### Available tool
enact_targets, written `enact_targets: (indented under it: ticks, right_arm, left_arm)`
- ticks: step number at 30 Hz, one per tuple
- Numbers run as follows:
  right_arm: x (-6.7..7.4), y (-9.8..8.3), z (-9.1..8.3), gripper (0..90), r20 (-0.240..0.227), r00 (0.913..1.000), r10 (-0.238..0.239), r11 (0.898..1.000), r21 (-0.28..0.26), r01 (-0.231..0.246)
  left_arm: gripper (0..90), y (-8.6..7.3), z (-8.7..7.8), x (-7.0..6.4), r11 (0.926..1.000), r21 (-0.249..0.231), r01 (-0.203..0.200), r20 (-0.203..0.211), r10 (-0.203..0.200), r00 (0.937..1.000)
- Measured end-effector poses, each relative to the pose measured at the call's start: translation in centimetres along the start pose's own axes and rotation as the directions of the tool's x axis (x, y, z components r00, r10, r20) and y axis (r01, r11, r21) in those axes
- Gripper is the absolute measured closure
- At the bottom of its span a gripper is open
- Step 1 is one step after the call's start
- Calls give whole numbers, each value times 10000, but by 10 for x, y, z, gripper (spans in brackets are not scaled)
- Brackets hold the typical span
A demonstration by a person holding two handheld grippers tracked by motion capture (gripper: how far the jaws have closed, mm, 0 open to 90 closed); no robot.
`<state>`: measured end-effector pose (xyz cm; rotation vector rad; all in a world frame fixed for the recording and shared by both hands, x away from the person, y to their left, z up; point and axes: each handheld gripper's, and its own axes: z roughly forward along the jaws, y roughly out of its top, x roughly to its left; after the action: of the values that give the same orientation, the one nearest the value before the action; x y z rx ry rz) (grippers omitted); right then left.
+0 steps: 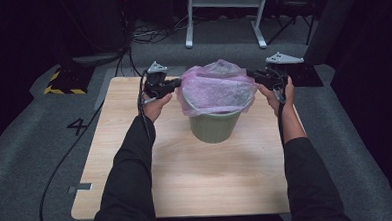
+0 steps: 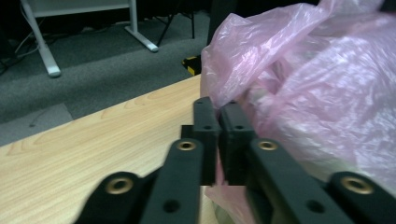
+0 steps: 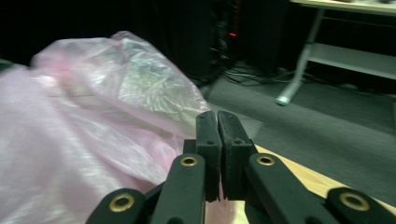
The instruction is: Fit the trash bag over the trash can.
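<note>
A green bin (image 1: 212,127) stands on the wooden table (image 1: 187,181), towards its far side. A thin pink plastic bag (image 1: 215,84) is draped over the bin's rim and puffs up above it. My left gripper (image 1: 175,84) is at the bag's left edge. In the left gripper view its jaws (image 2: 217,105) are shut, with pink film (image 2: 299,84) pinched between them. My right gripper (image 1: 255,75) is at the bag's right edge. Its jaws (image 3: 217,116) are also shut on the film (image 3: 84,116). The bag is stretched between the two grippers.
A white desk frame (image 1: 225,19) stands on the grey carpet beyond the table. A yellow-and-black striped base (image 1: 62,81) sits at the far left and a dark panel (image 1: 307,75) at the far right. A cable (image 1: 61,166) trails down the left side.
</note>
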<state>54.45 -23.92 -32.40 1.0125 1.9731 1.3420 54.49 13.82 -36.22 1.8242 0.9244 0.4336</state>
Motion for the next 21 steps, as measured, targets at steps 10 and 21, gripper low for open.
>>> enact_targets:
  ticks: [10,21]
  right_arm:
    - [-12,-11,12,900,825,9952,529,9961,668,-585]
    - [-13,-36,29,900,-152,9858,1671,9811,1015,-1647]
  left_arm:
    - [899,-1,12,-5,9986,529,-90,69,86,9999]
    - [899,-7,19,-3,9983,493,326,159,-334,9993]
